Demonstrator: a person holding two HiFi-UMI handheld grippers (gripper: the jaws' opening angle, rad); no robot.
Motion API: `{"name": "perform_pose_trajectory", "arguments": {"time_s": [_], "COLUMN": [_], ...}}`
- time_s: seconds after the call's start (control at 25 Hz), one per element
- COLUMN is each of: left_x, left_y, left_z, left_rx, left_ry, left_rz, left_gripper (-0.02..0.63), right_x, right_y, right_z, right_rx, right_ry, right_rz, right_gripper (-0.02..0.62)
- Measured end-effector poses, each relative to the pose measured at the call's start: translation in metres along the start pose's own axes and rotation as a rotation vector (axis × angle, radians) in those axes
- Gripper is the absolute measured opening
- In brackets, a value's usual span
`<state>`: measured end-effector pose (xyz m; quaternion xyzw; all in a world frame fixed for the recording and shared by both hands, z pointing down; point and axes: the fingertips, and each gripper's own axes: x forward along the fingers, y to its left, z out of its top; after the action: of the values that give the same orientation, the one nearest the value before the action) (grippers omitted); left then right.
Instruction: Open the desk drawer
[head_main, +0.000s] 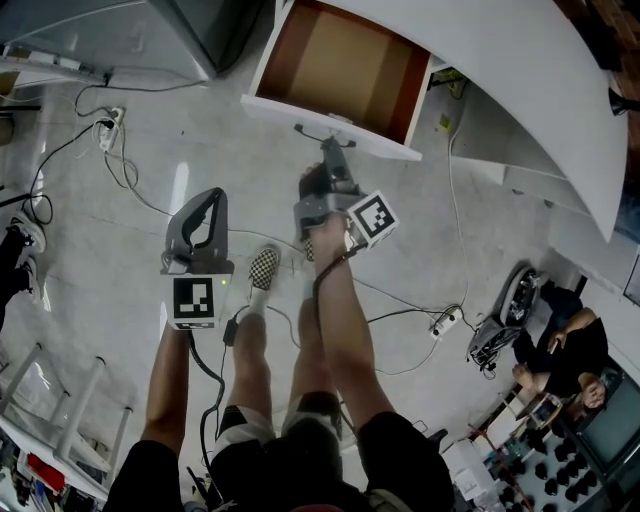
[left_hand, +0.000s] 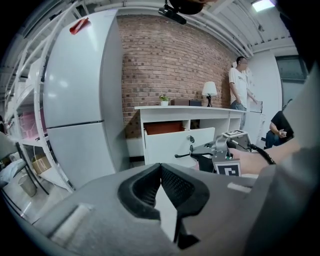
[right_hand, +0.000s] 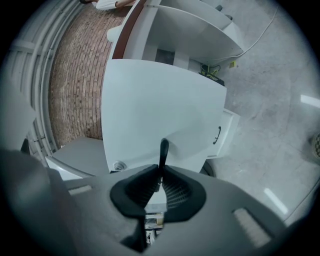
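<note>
Drawer (head_main: 340, 122) stands well out from the desk (head_main: 520, 80), brown inside showing. Right tongs (right_hand: 160, 175) are clamped on its dark handle (right_hand: 163, 152), the natural pull point. Left tongs (left_hand: 160, 170) are closed on nothing and held aside, probably spare.

A studio-like workspace: brick wall (left_hand: 170, 60), white fridge (left_hand: 82, 100), white desk (left_hand: 200, 109), power strips (head_main: 108, 128) and cables (head_main: 140, 196) trailing over the floor (head_main: 490, 250).
</note>
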<state>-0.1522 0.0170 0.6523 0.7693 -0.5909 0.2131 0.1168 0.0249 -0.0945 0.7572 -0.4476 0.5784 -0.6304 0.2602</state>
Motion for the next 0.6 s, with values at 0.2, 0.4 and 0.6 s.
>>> {"name": "perform_pose_trajectory", "arguments": {"time_s": [0.2, 0.4, 0.6], "left_x": [-0.01, -0.019, -0.025], "left_y": [-0.002, -0.005, -0.003], "left_z": [-0.009, -0.012, -0.009], "left_rx": [0.008, 0.021, 0.027], "left_ry": [0.0, 0.005, -0.003], "left_rz": [-0.005, -0.012, -0.011], "left_gripper": [0.011, 0.011, 0.011], "right_x": [-0.01, -0.02, -0.03], "right_y": [-0.003, -0.005, -0.007], "right_z": [-0.009, -0.017, -0.024], "right_rx": [0.006, 0.02, 0.027], "right_ry": [-0.007, -0.013, -0.015], "right_rz": [0.006, 0.001, -0.002], "right_gripper": [0.028, 0.028, 0.028]}}
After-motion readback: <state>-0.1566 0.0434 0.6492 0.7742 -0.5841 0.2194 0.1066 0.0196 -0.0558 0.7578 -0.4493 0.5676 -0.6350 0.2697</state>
